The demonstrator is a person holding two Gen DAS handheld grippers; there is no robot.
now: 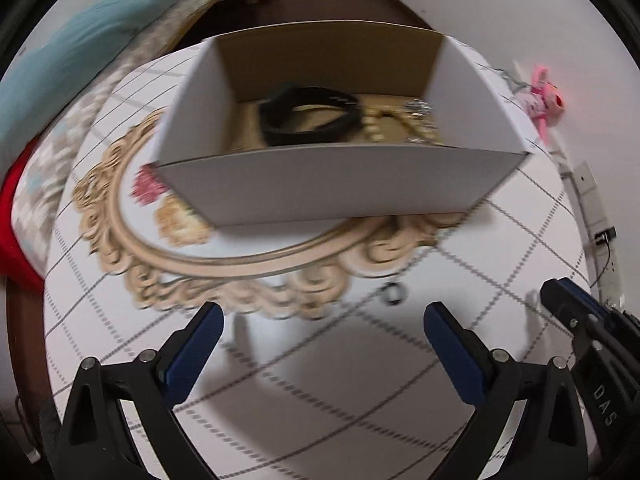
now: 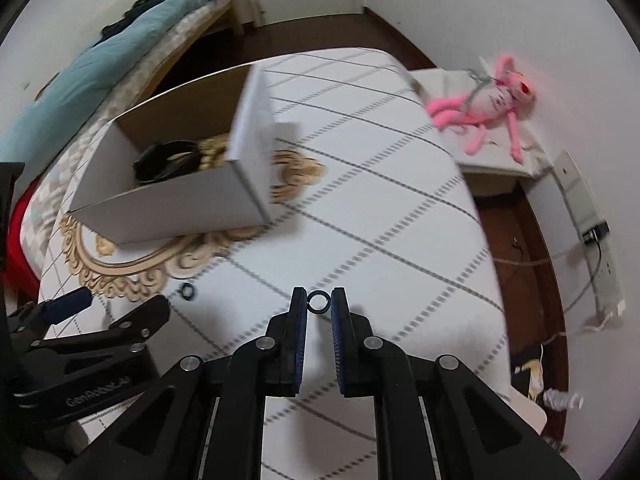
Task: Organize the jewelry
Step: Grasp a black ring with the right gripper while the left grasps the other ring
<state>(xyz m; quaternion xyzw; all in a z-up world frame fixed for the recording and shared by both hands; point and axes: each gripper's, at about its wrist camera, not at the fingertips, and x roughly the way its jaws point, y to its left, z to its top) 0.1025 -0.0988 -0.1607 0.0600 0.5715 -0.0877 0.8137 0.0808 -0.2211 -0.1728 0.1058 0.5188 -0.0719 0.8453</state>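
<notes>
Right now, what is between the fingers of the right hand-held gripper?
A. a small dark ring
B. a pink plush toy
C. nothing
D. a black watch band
A: in the right wrist view the right hand-held gripper is closed on a small dark ring, held between its blue pads above the checked cloth.

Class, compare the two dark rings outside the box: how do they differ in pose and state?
The held ring is pinched between the jaws of the right gripper, facing the camera; the loose ring lies on the tablecloth, near the left gripper, whose jaws stand wide open. Both are small, dark and outside the box.
</notes>
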